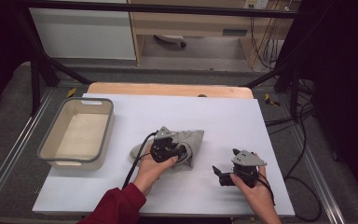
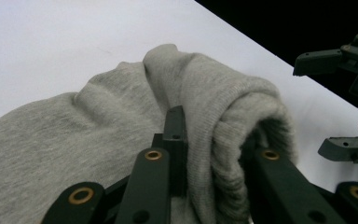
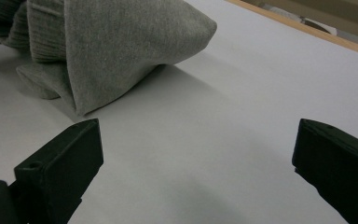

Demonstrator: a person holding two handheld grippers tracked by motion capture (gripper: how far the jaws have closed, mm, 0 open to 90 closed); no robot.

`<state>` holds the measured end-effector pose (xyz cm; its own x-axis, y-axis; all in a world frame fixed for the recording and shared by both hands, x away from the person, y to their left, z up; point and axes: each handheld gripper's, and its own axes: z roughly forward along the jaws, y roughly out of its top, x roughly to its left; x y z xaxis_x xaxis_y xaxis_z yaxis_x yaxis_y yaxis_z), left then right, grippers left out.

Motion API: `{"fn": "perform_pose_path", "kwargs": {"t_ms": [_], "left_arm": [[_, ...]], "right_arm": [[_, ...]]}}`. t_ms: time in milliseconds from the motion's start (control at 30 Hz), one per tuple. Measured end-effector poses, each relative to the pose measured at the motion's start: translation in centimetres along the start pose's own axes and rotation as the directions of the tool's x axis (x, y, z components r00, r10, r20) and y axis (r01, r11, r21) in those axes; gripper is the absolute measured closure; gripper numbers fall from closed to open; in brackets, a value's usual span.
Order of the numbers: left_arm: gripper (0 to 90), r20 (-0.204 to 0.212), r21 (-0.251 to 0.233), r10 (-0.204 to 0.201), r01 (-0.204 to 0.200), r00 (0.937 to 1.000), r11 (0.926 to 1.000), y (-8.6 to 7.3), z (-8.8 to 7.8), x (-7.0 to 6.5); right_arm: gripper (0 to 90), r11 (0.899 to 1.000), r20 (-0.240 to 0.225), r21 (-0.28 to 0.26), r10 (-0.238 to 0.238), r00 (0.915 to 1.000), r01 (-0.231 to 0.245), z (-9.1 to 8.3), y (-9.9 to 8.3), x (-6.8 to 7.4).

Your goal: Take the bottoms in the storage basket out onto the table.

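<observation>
**Grey knit garment pinched at its rolled edge, right gripper standing off**

Much of the grey knit garment [image 1: 190,144] is covered in the high view by the left gripper [image 1: 170,150] and the hand [image 1: 151,170] behind it, so its full outline cannot be made out; whether it is a sweater or another piece of clothing is not clear. In the left gripper view the cloth runs off the left and bottom edges, and the tips of the jaws are buried in a thick rolled fold [image 2: 233,135]. The jaws are clenched on that fold, one bar outside it, the other inside the roll.

The garment lies bunched near the middle of the white table [image 1: 223,116], just left of the right gripper [image 1: 221,175], which rests apart from it with its jaws spread wide and nothing between them. In the right gripper view the cloth [image 3: 121,46] is cut off at the top left.

The grey plastic bin [image 1: 107,126] sits at the table's left edge, well apart from the garment. Its pale bottom is bare.
</observation>
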<state>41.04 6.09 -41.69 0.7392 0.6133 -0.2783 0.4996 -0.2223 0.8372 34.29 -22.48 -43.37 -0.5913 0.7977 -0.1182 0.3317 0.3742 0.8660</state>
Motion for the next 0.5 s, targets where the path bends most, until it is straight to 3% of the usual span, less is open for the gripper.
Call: {"fn": "perform_pose_path", "kwargs": {"t_ms": [333,500], "left_arm": [[68.3,-0.049,0.005,0.059,-0.059,0.9971,0.9983,0.18,-0.26,-0.77],[63.0,-0.057,0.01,0.069,-0.068,0.996,0.9976,0.14,-0.28,-0.88]], "right_arm": [[2.2,1.0,0.009,-0.002,0.002,1.0,-0.002,-0.03,0.02,0.0],[2.2,1.0,0.012,-0.002,0.004,0.9999,-0.004,0.03,0.05,0.08]]}}
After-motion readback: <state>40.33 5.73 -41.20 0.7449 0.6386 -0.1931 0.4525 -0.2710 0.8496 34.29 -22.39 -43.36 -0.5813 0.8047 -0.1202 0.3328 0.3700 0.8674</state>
